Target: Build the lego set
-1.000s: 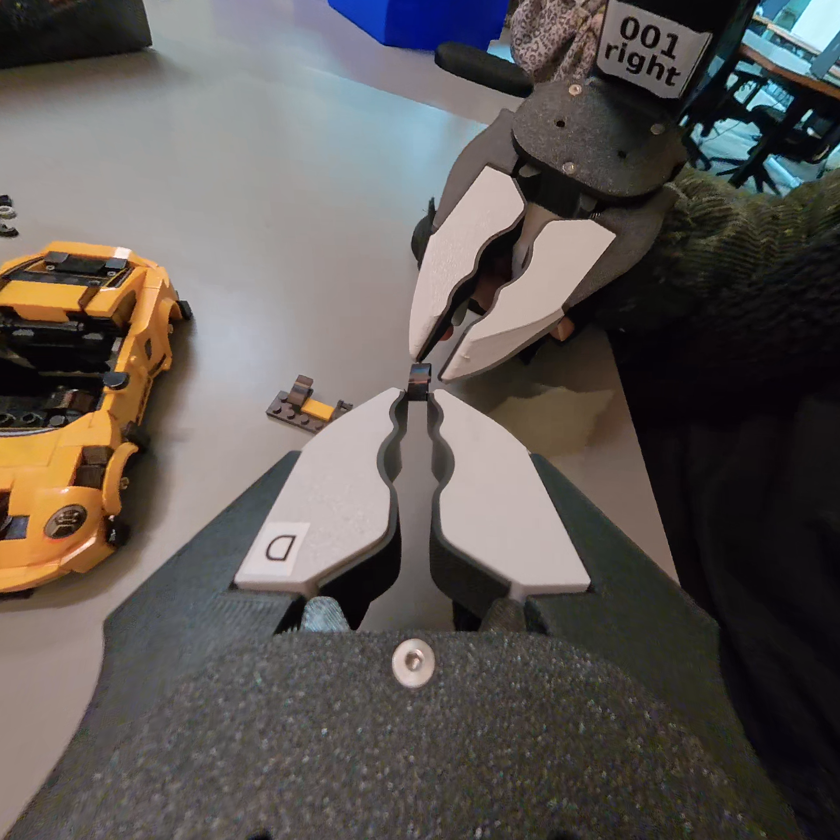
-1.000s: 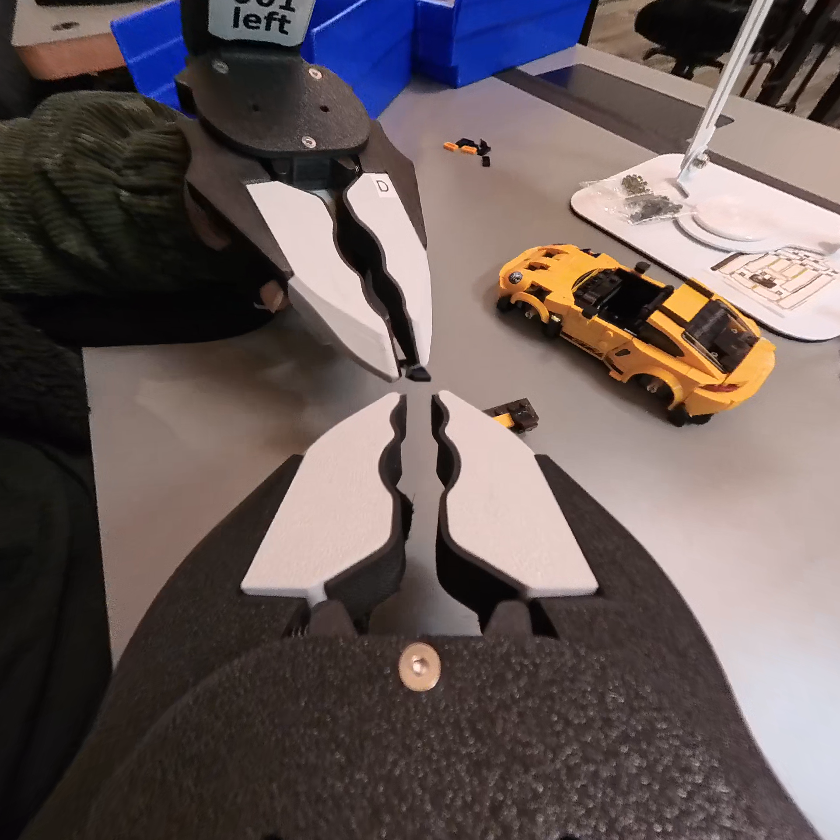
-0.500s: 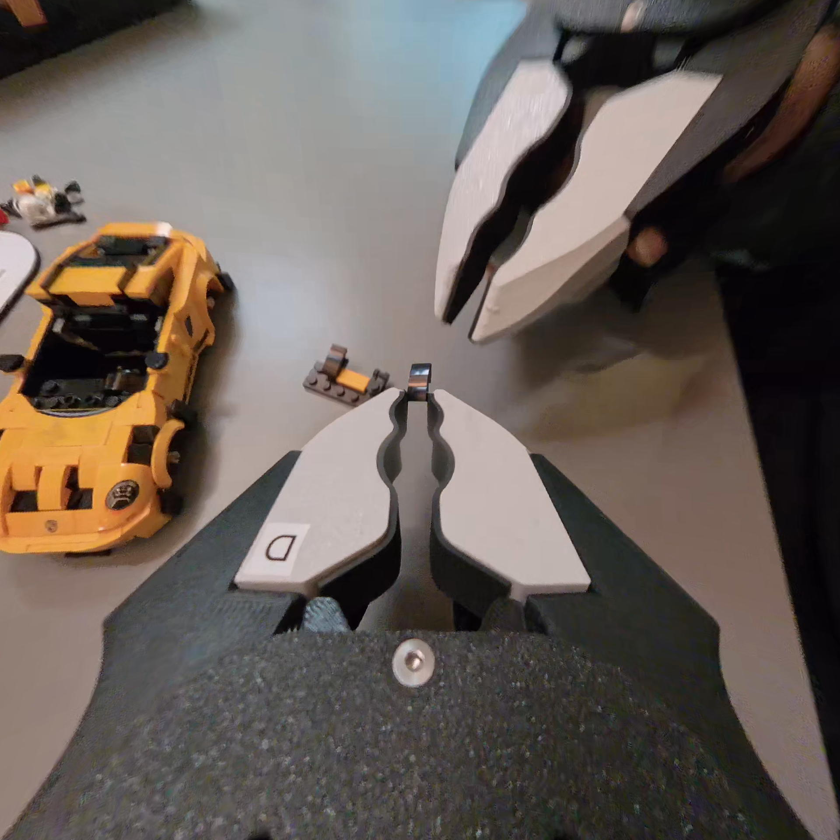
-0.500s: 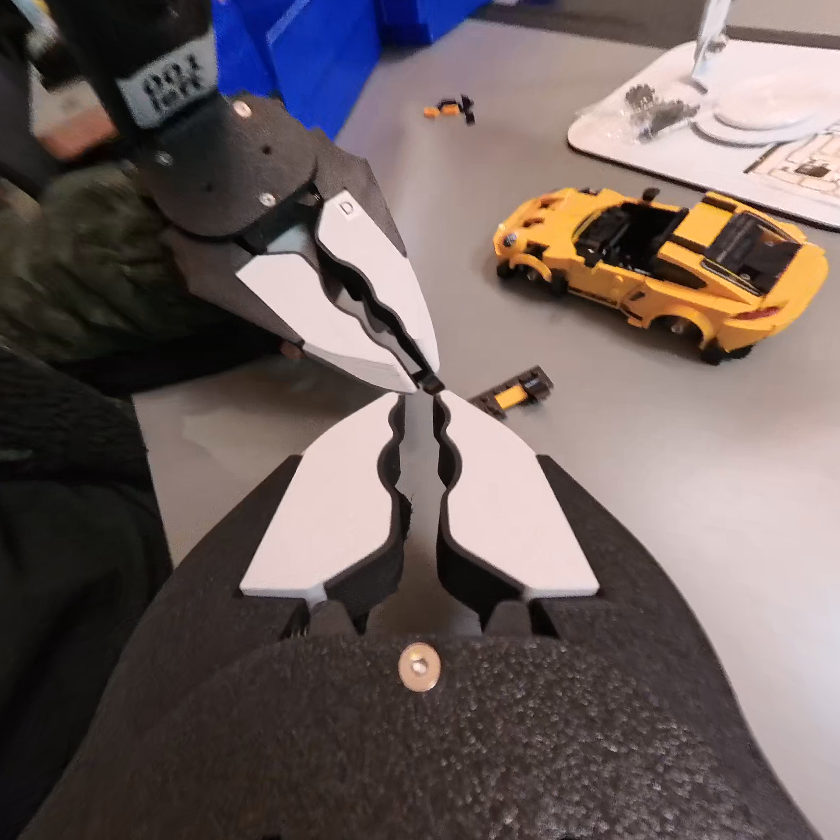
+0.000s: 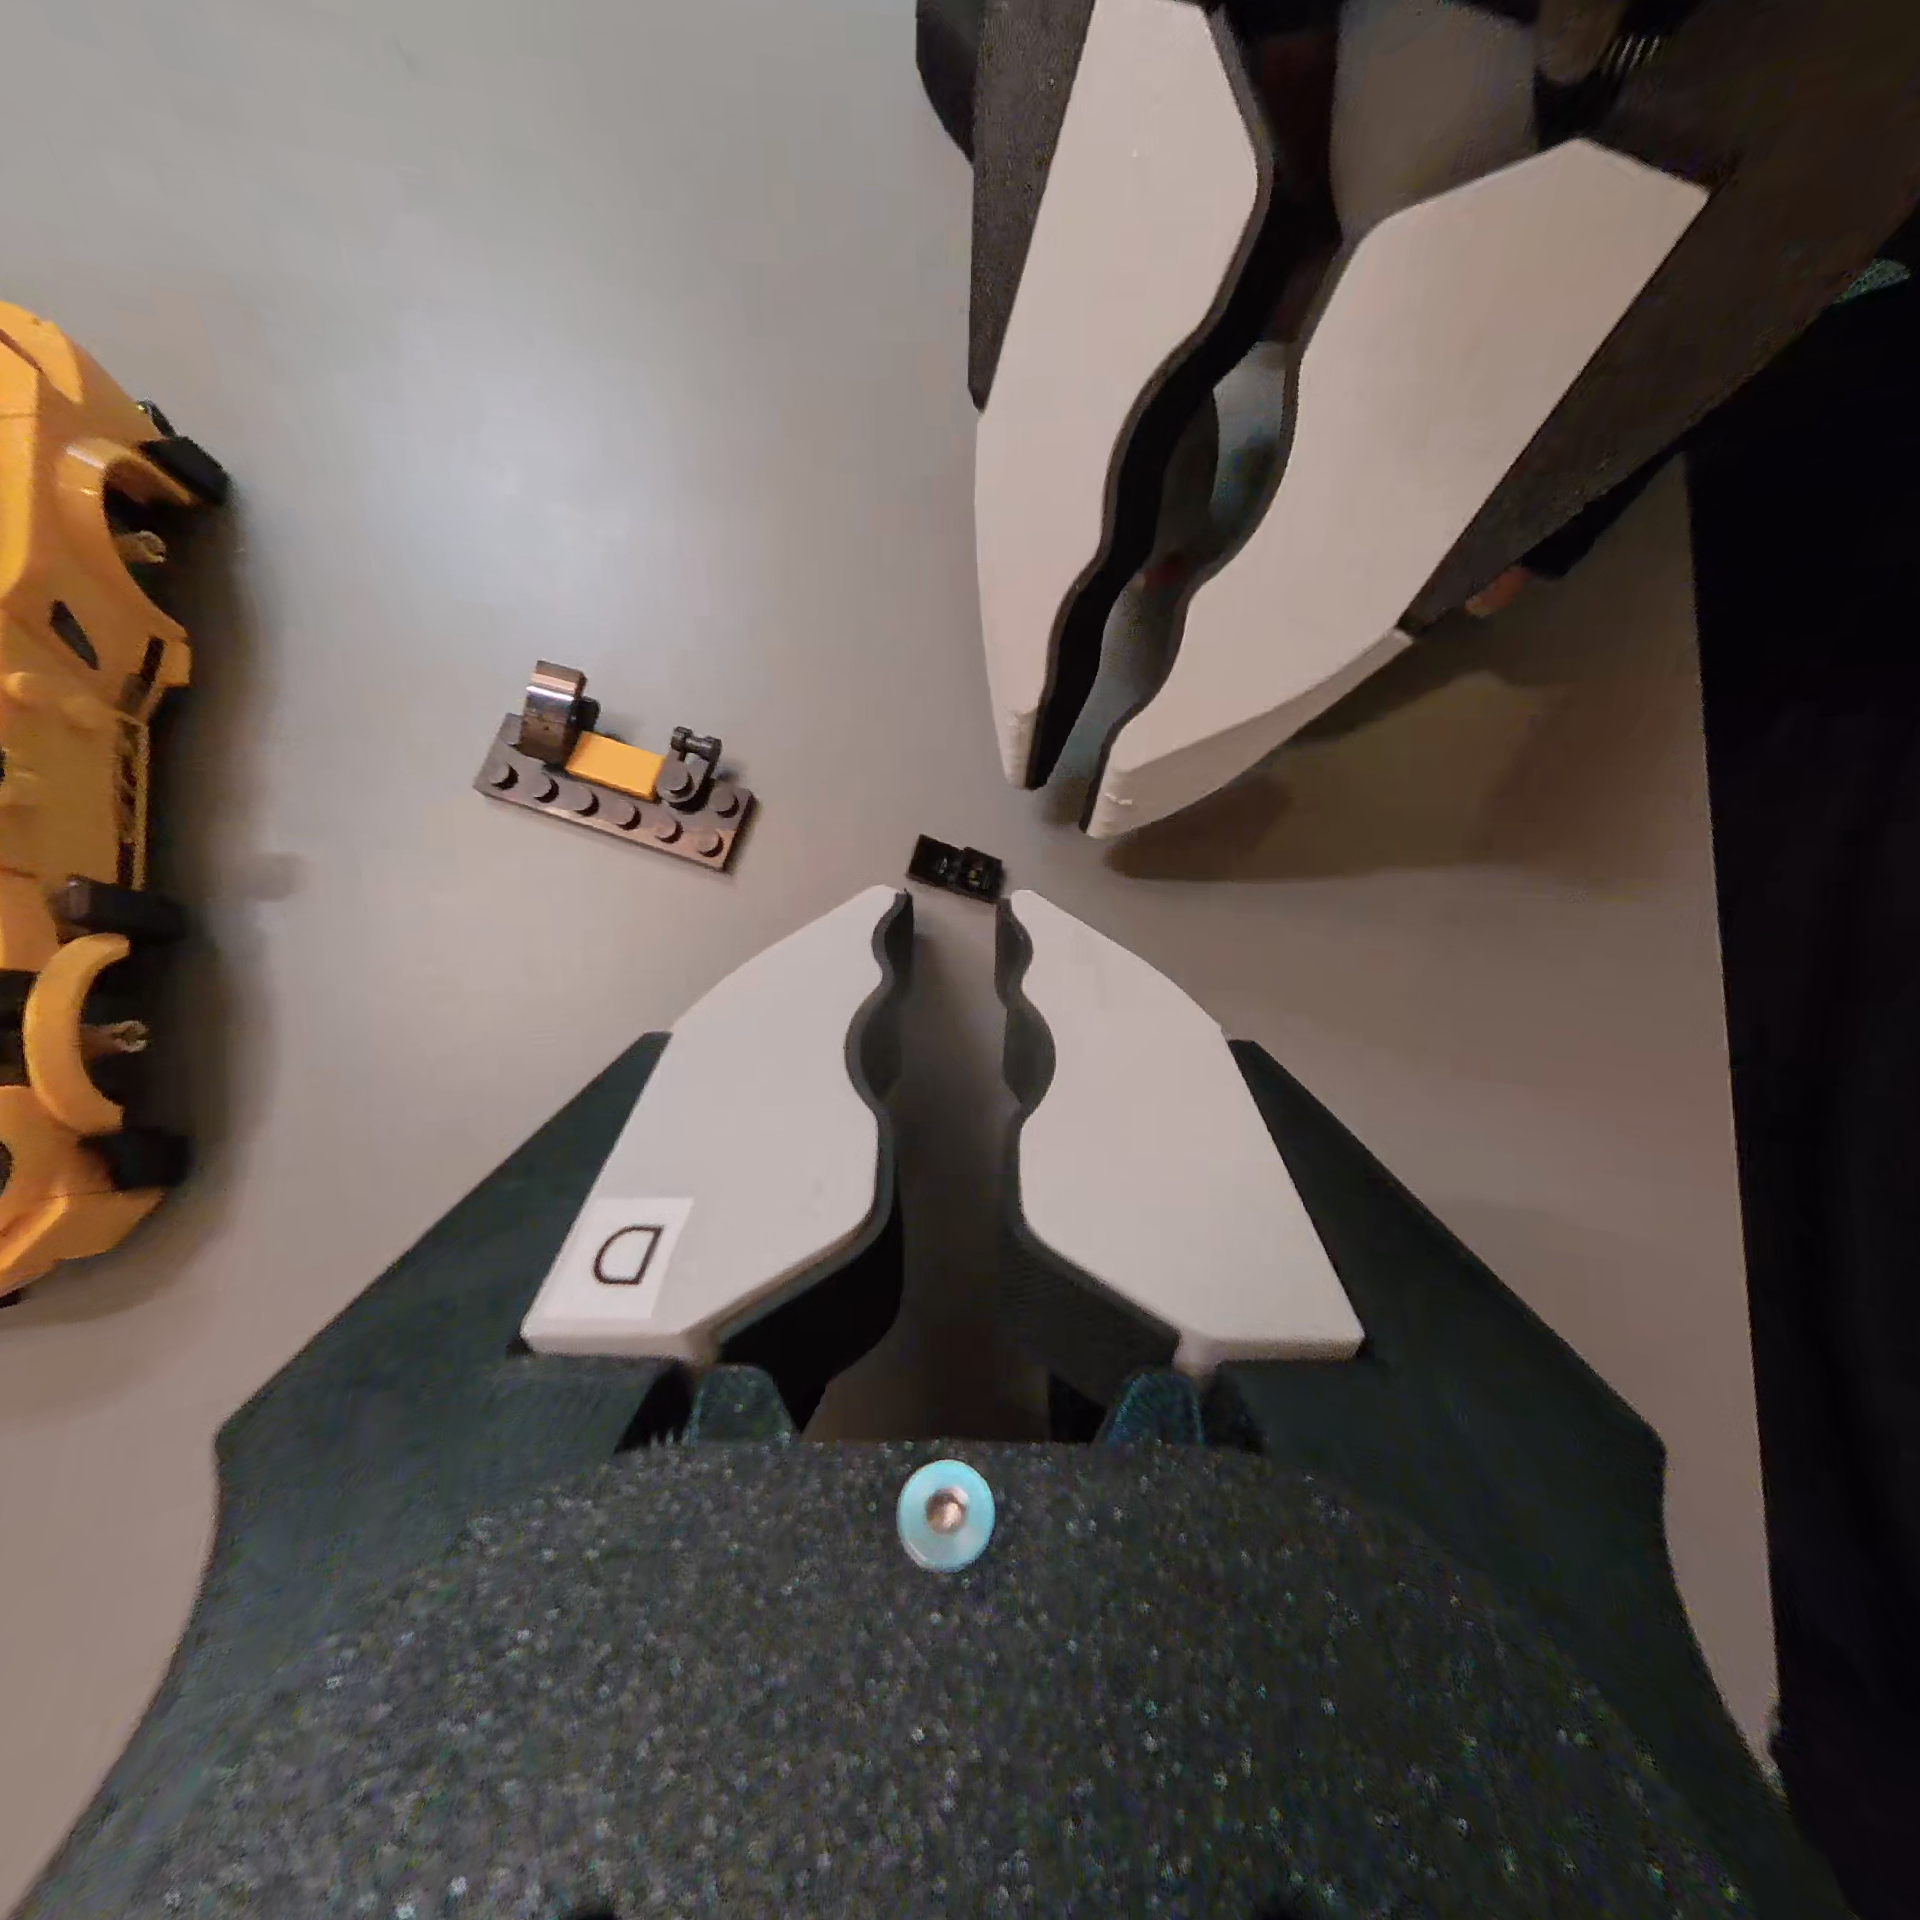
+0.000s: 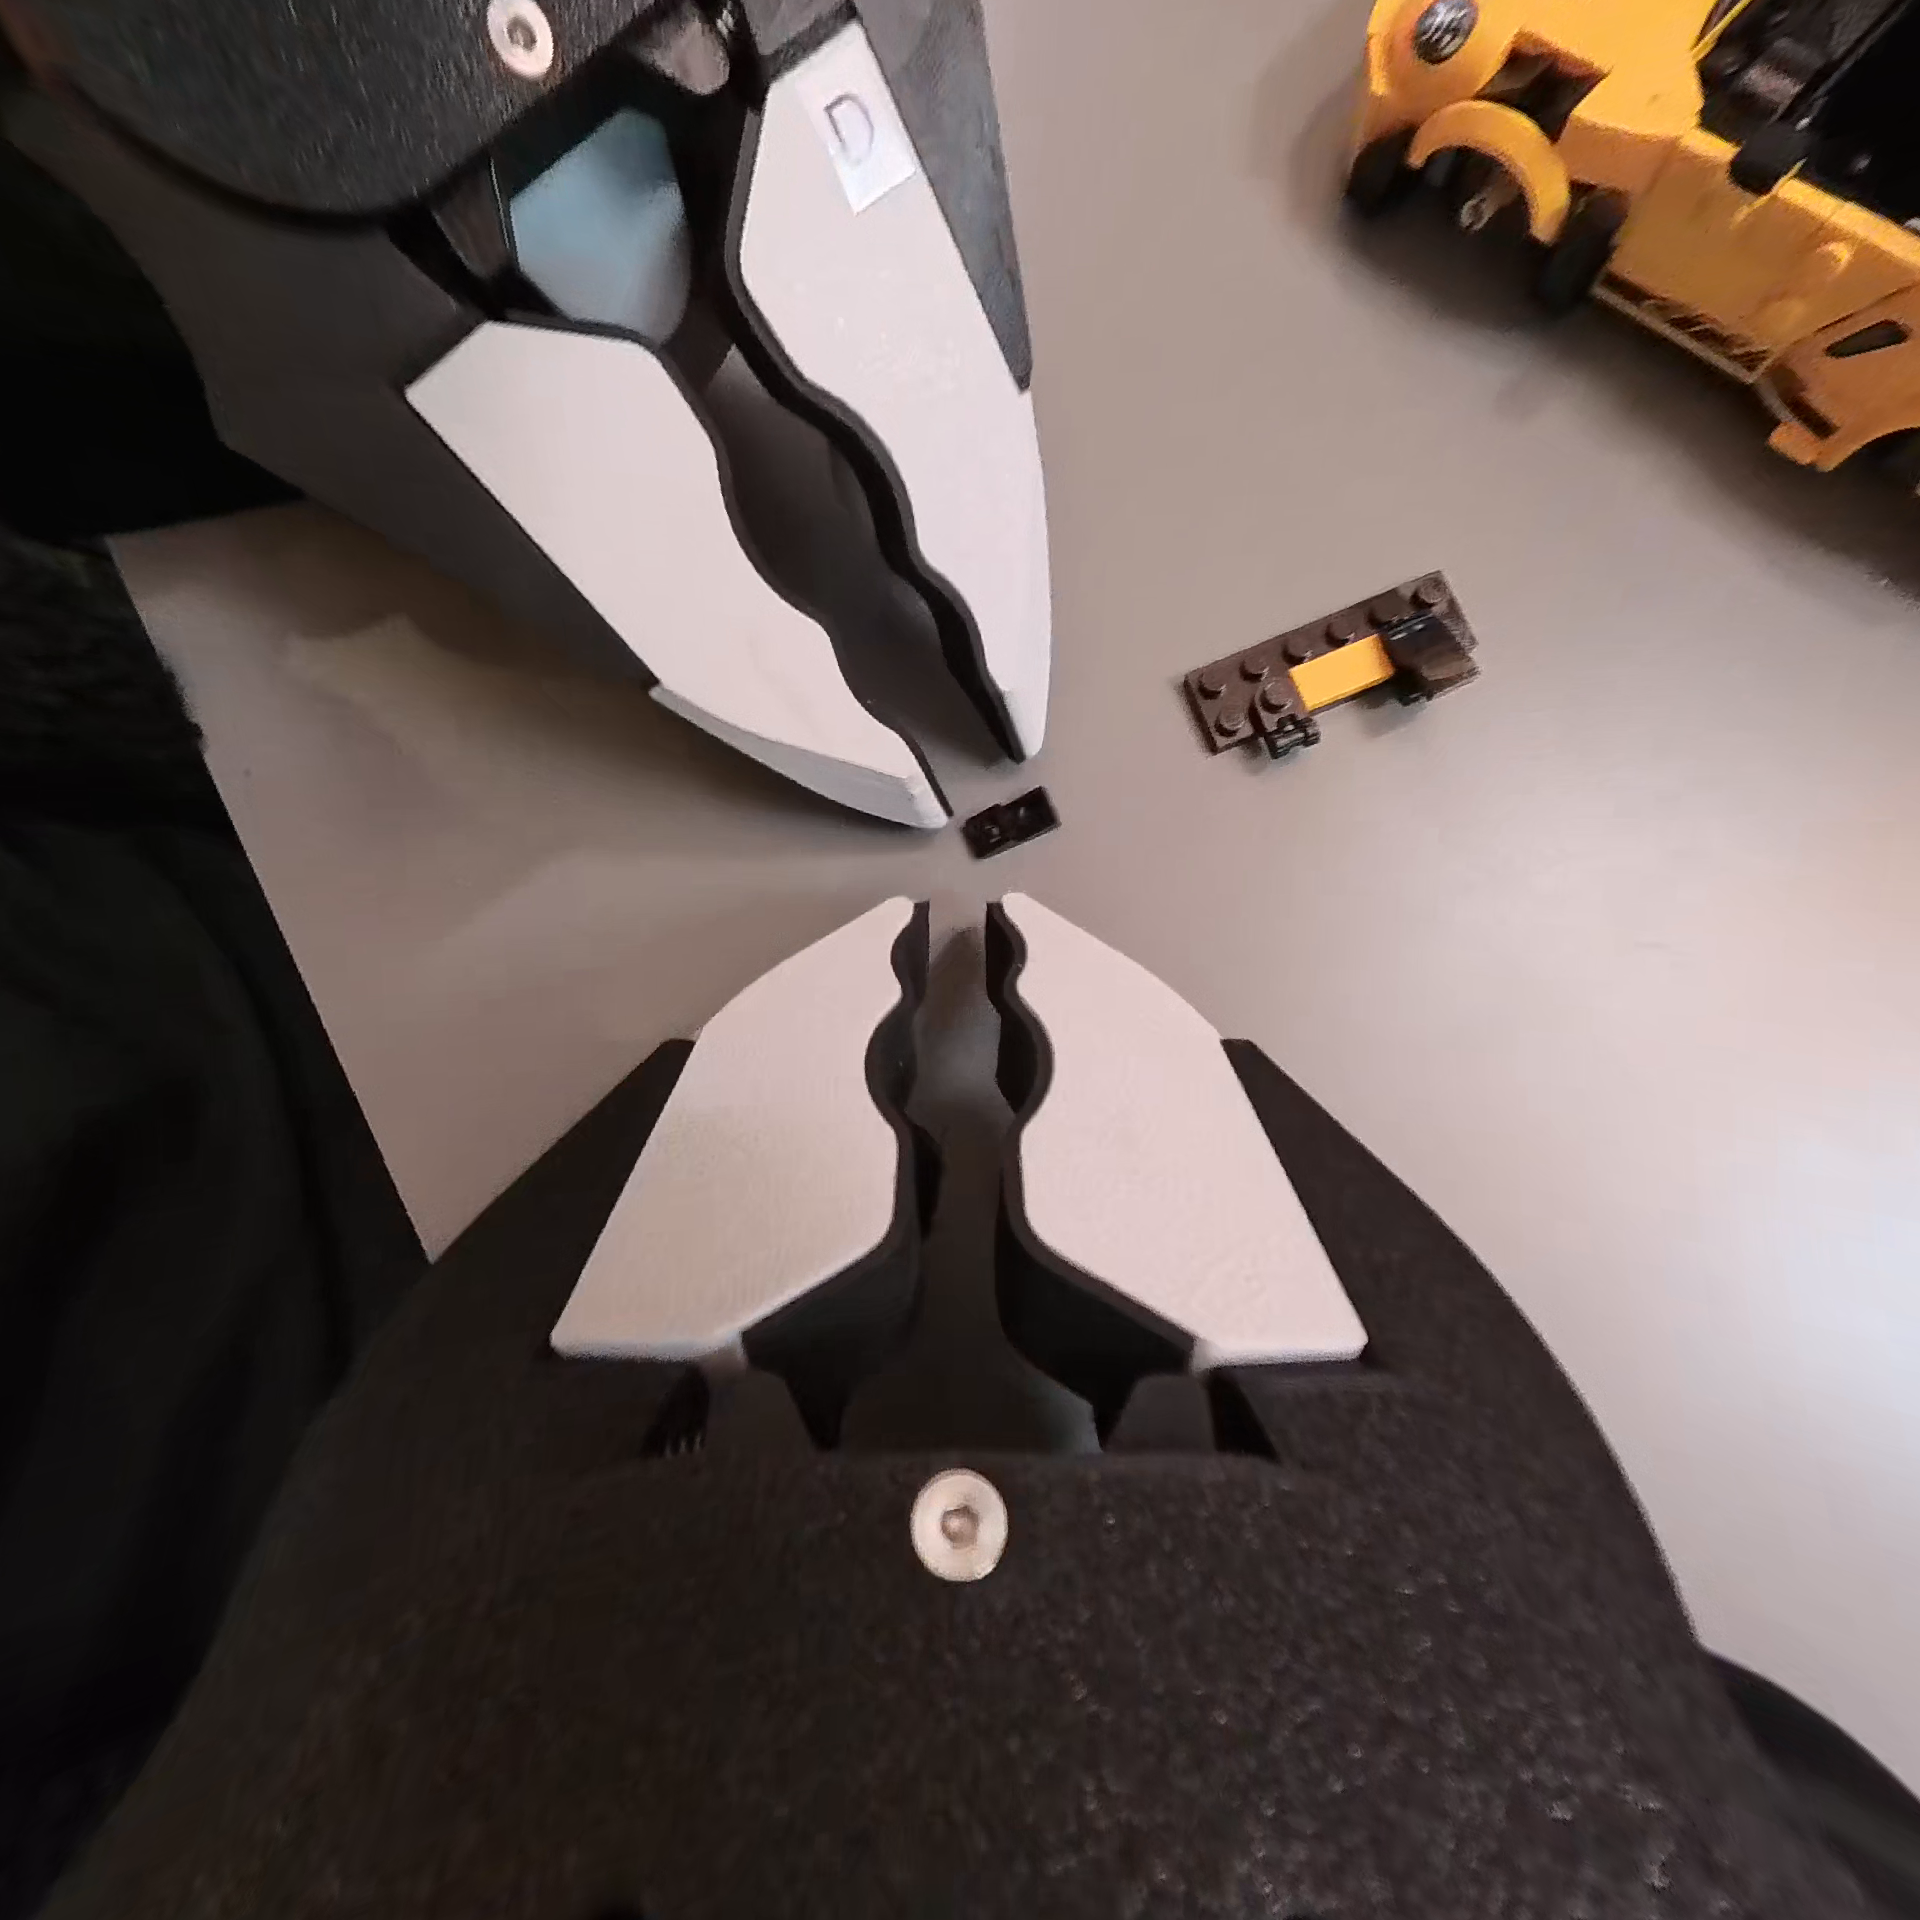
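Looking down the left wrist view, we note the left gripper (image 5: 951, 909) has its jaws slightly parted with nothing between them. A small black piece (image 5: 956, 868) lies on the grey table (image 5: 520, 312) just beyond the fingertips, not held. The right gripper (image 5: 1060, 800) hangs opposite, tips pointing toward the piece, with a narrow gap between its fingers and nothing in it. To the left lies a dark studded plate (image 5: 613, 774) carrying a yellow tile and clip parts, apart from the black piece. The yellow car (image 5: 73, 831) sits at the left edge.

From the right wrist view, we record the right gripper (image 6: 956, 909) with jaws a little apart and empty. The small black piece (image 6: 1010, 823) rests flat on the table (image 6: 1455, 1039) between the two sets of tips, just beside the left gripper (image 6: 982, 774), whose fingers nearly meet at the tips; we cannot tell whether they touch the piece. The dark studded plate (image 6: 1335, 665) lies to the right, and the yellow car (image 6: 1662, 208) at upper right. A dark sleeve (image 6: 156, 935) fills the left side.
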A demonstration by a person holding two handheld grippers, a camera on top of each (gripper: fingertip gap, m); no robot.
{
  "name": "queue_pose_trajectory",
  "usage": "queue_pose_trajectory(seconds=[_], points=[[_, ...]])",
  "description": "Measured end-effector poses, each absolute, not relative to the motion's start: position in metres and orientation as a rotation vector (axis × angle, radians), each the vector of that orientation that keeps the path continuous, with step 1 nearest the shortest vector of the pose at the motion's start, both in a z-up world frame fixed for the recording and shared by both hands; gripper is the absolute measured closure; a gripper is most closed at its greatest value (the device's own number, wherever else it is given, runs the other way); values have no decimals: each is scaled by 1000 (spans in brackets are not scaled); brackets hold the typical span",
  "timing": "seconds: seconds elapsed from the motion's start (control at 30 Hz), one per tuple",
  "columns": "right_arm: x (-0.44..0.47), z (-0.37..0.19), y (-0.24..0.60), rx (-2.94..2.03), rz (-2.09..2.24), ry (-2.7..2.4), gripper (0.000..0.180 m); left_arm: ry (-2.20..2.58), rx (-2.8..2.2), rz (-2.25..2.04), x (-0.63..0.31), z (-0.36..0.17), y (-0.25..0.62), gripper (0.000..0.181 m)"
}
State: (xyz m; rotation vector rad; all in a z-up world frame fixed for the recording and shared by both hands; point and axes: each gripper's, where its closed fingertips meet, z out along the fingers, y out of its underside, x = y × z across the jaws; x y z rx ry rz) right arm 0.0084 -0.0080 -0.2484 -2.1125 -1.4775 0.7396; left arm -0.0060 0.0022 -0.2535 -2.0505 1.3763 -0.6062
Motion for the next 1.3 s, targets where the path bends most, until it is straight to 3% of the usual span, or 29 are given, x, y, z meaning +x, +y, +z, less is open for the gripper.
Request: queue_pose_trajectory(seconds=[0.6,0.83,1.1,1.3], points=[[-8,-251,1,-1847,522,-1775,164,1364,-2031,-576,-22,-241,8,169],[-9,-255,6,-1849,541,-1798,172,1344,-1997,-578,-29,-233,12,171],[-15,-173,-24,-1767,1494,-1468,172,1465,-1738,-676,-11,-211,-9,162],[-10,-139,-26,-1656,1874,-1165,172,1319,-1462,-781,0,-157,-13,160]])
